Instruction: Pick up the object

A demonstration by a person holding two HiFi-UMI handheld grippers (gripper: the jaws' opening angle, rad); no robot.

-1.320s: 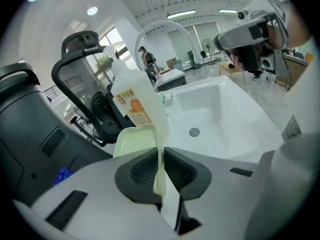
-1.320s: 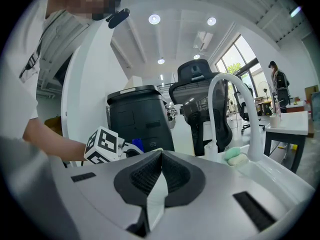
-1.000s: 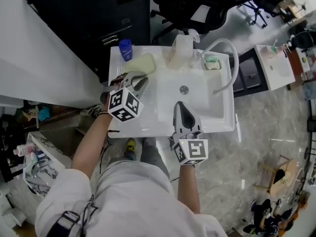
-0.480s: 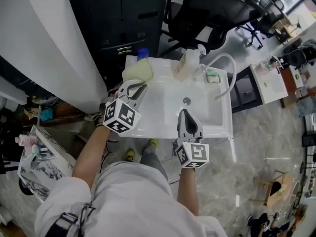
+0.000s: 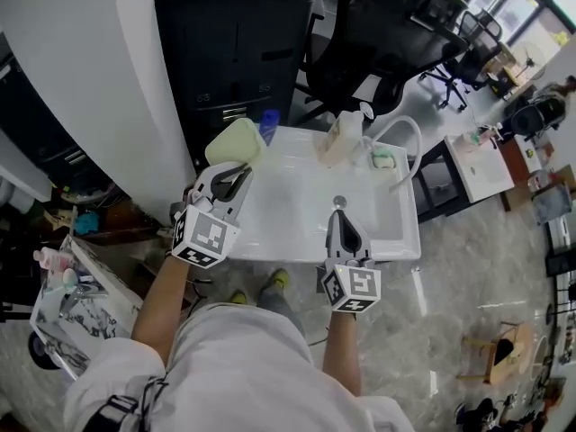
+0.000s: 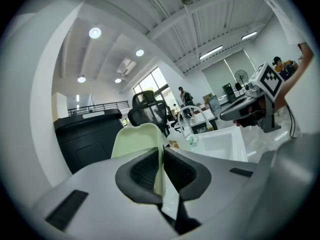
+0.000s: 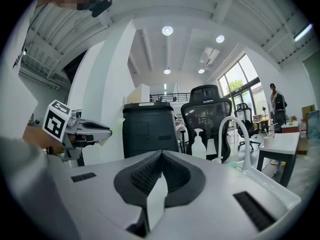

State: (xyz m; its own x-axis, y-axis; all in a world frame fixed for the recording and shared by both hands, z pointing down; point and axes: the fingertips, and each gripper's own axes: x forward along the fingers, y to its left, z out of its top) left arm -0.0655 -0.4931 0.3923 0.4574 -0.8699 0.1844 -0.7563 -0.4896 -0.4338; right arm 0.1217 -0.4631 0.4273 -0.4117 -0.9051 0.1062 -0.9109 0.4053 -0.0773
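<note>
Left gripper is clamped on the pale green sponge, held above the sink's back-left corner. We judge the pickup done; next, keep the grip steady. Right gripper is closed on nothing, over the front rim. A second ago the sponge sat lower, by the rim.

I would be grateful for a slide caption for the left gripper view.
Left gripper shut on a pale green pad, white sink and right gripper beyond.
</note>
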